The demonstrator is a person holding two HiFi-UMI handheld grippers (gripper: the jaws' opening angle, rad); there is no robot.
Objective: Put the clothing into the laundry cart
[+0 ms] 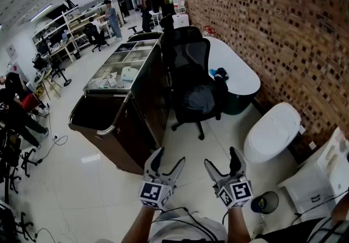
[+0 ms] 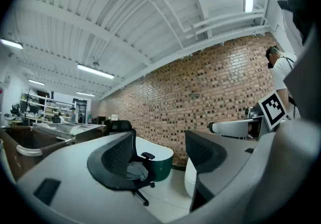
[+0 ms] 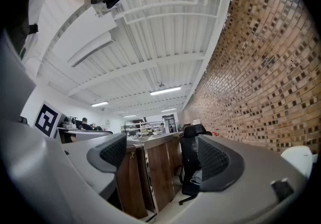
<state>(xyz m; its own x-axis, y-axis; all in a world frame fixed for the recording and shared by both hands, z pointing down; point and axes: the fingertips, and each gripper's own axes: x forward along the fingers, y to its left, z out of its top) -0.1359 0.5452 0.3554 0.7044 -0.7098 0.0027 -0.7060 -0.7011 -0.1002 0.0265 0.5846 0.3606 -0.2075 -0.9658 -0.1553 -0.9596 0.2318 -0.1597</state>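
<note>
A grey piece of clothing [image 1: 197, 98] lies crumpled on the seat of a black office chair [image 1: 191, 54]. To the chair's left stands the brown laundry cart [image 1: 146, 92], with a dark open bag [image 1: 99, 111] at its near end. Both grippers hover low over the floor, well short of the chair. My left gripper [image 1: 168, 161] is open and empty, as is my right gripper [image 1: 221, 159]. The left gripper view frames the clothing [image 2: 135, 170] between the open left gripper [image 2: 160, 160]. In the right gripper view the cart [image 3: 156, 168] and chair [image 3: 189, 160] show beyond the open right gripper [image 3: 163, 160].
A white round table [image 1: 240, 70] on a dark base stands against the brick wall, with a small blue and black item [image 1: 218, 73] on it. A white stool [image 1: 271, 133] sits at right. People, desks and shelves fill the far left.
</note>
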